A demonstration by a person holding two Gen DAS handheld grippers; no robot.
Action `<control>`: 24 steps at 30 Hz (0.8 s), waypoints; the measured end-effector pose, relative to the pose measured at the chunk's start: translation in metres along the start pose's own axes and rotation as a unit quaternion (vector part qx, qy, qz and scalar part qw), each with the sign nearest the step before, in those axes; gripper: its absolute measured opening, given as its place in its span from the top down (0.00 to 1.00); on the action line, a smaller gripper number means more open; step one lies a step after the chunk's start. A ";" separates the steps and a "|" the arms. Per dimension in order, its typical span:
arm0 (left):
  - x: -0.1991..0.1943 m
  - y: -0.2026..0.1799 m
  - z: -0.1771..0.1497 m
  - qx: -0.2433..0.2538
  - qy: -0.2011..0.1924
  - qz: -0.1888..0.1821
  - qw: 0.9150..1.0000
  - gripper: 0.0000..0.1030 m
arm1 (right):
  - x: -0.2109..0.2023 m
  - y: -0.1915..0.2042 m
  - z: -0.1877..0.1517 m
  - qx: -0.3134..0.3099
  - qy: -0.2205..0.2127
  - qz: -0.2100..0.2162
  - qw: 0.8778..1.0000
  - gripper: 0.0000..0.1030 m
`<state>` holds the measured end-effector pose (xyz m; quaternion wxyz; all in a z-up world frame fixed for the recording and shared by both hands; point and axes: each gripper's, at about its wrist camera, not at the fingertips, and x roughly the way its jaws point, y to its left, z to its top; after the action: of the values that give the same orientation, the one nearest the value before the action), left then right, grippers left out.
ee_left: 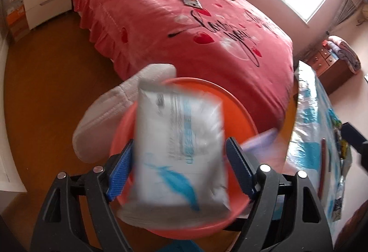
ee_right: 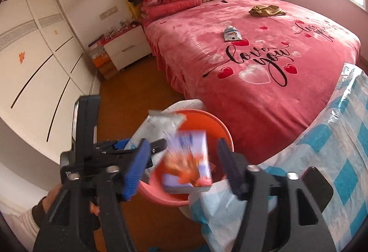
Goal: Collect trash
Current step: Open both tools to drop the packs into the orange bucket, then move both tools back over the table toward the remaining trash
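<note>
Between the left tongs: white pack with blue feather print, blurred, over the orange bin. Blue pads spread; whether they touch the pack's sides cannot be told.

Between the right tongs: purple box with orange print, blurred, tilted, above the bin. Pads spread wide, clear of the box on both sides.

Bin: orange, round, open-topped, on the brown floor just beside the bed's foot. A white liner bulges out at its far-left rim.

Left tongs as seen from the right wrist view: black frame, blue pads, at the bin's left rim, with the white pack's torn top edge showing above.

Near right: bundle in clear plastic, blue-and-white check, close to the bin.

Bed: pink cover with hearts and "love you" script. On it, well apart from the bin:
- small white-and-blue wrapper, mid-bed;
- crumpled gold wrapper, farther toward the pillows.

Head of bed: stacked pink pillows, folded quilts.

Left of bed: white nightstand, boxes beside it, white wardrobe along the wall.
</note>
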<state>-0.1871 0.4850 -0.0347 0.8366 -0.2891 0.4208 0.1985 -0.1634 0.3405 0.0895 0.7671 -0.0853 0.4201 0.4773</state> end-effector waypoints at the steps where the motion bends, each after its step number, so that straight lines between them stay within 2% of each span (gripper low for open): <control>1: 0.000 0.000 0.000 0.003 -0.005 0.002 1.000 0.18 | -0.004 -0.002 0.000 0.005 -0.009 0.001 1.000 0.22; 4: -0.004 -0.002 0.001 0.009 -0.019 0.010 1.000 0.16 | -0.013 -0.008 -0.001 0.016 -0.026 -0.013 0.999 0.14; 11: -0.021 -0.015 0.000 0.039 -0.084 -0.010 0.996 0.16 | -0.042 -0.033 -0.016 0.059 -0.044 -0.031 0.997 0.14; 15: -0.032 -0.024 -0.003 0.049 -0.115 -0.044 0.991 0.16 | -0.055 -0.042 -0.026 0.069 -0.055 -0.048 0.995 0.13; 18: -0.037 -0.034 -0.005 0.059 -0.130 -0.056 0.988 0.16 | -0.066 -0.044 -0.035 0.067 -0.065 -0.065 0.993 0.13; 24: -0.054 -0.062 -0.010 0.099 -0.153 -0.035 0.983 0.16 | -0.084 -0.043 -0.053 0.054 -0.084 -0.096 0.990 0.13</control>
<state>-0.1880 0.4274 0.0243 0.9221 -0.1853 0.2951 0.1681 -0.1746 0.2341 0.1050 0.8455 -0.0436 0.3693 0.3832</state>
